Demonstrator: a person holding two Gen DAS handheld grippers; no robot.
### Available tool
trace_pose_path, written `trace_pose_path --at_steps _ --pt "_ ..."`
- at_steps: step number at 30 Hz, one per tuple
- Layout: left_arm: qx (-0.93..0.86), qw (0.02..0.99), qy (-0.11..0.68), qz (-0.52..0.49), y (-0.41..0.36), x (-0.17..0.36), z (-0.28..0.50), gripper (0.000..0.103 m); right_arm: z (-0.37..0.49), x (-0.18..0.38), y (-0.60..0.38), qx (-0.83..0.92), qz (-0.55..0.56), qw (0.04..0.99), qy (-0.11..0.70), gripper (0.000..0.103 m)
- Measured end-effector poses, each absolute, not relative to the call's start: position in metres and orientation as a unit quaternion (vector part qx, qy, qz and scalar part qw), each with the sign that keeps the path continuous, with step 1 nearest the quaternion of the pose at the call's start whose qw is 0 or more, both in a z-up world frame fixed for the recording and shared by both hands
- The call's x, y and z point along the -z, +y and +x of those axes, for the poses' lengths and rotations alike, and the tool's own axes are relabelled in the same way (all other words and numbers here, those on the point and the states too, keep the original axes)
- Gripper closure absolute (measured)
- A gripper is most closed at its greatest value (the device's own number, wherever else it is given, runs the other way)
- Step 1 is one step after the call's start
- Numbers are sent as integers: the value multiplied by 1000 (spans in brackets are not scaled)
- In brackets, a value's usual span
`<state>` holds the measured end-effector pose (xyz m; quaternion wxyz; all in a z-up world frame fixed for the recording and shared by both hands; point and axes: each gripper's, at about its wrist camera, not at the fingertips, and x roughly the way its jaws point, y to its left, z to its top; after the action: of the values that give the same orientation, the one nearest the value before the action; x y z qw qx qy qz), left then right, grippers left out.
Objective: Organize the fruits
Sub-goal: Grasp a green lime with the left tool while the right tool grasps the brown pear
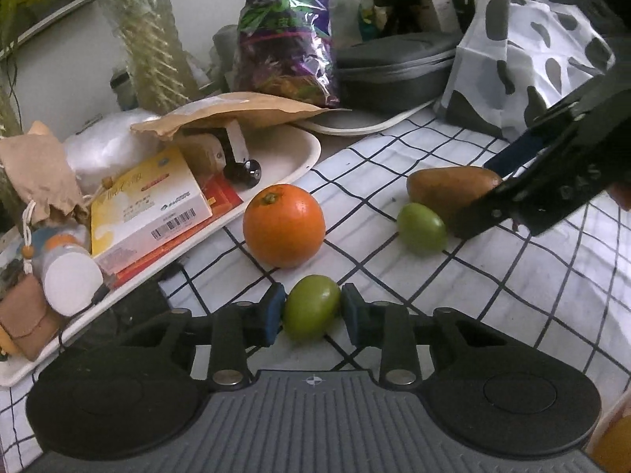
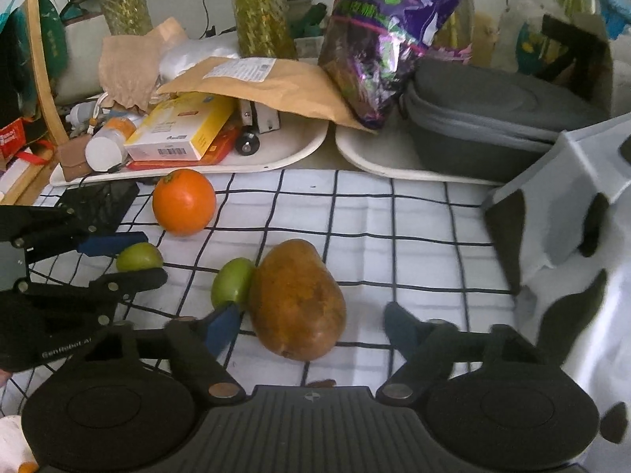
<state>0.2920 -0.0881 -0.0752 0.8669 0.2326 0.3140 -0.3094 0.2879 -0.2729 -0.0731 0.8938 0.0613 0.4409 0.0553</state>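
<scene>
My left gripper (image 1: 312,312) is shut on a small green fruit (image 1: 311,307) that rests on the checked cloth; it also shows in the right wrist view (image 2: 139,257). An orange (image 1: 284,225) sits just beyond it. A second green fruit (image 1: 421,228) lies against a brown mango (image 1: 449,189). My right gripper (image 2: 311,325) is open, its fingers on either side of the mango (image 2: 296,299) without touching it. The second green fruit (image 2: 232,282) sits beside the left finger (image 2: 223,327).
A white tray (image 1: 292,161) full of boxes, bottles and a paper envelope stands at the left back. A second tray (image 2: 378,161) holds a grey case (image 2: 481,126). A purple bag (image 2: 386,35) leans behind. A spotted cloth bag (image 2: 572,213) stands at the right.
</scene>
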Motion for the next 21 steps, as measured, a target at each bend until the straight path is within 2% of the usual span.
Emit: trace_pose_path --at_steps 6,8,21 --pt "312 867 325 214 -84 73 295 73 296 78 -276 -69 70 897 430 39" --pt "309 868 330 204 -82 71 297 73 297 77 -276 -82 75 897 428 51" --pt "306 871 356 145 -70 46 287 74 274 53 -280 -69 77 908 406 53"
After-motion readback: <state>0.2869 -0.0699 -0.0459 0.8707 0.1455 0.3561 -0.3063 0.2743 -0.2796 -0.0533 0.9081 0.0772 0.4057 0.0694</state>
